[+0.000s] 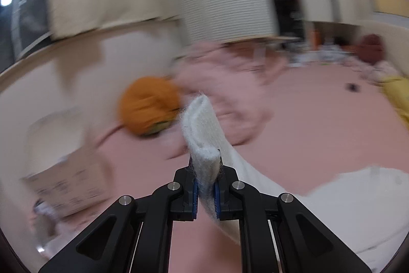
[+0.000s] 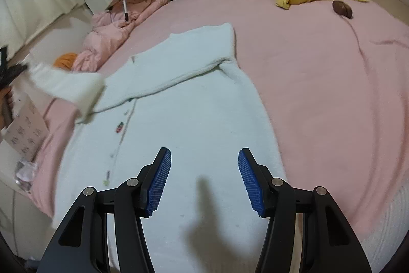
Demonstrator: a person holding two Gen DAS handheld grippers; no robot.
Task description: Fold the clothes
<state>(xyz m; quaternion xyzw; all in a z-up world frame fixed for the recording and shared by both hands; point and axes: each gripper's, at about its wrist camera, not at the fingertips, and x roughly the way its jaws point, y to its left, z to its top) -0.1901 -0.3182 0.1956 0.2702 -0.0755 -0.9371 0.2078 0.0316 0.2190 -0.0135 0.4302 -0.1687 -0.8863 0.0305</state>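
Two grippers up: left gripper (image 1: 205,186) angled slightly downward, clenched on the cardigan's sleeve cuff (image 1: 202,142), lifted off the pink bed (image 2: 319,83). Right gripper (image 2: 204,181) tilted down, released, hovering over white cardigan (image 2: 194,119) lying flat, long axis running away up the bed.

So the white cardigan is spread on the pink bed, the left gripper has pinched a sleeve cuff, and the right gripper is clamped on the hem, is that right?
Not quite. The right gripper is not clamped on anything: in the right wrist view its jaws stand open above the white cardigan. The rest holds: the cardigan lies on the pink bed, and the left gripper is shut on the sleeve cuff.
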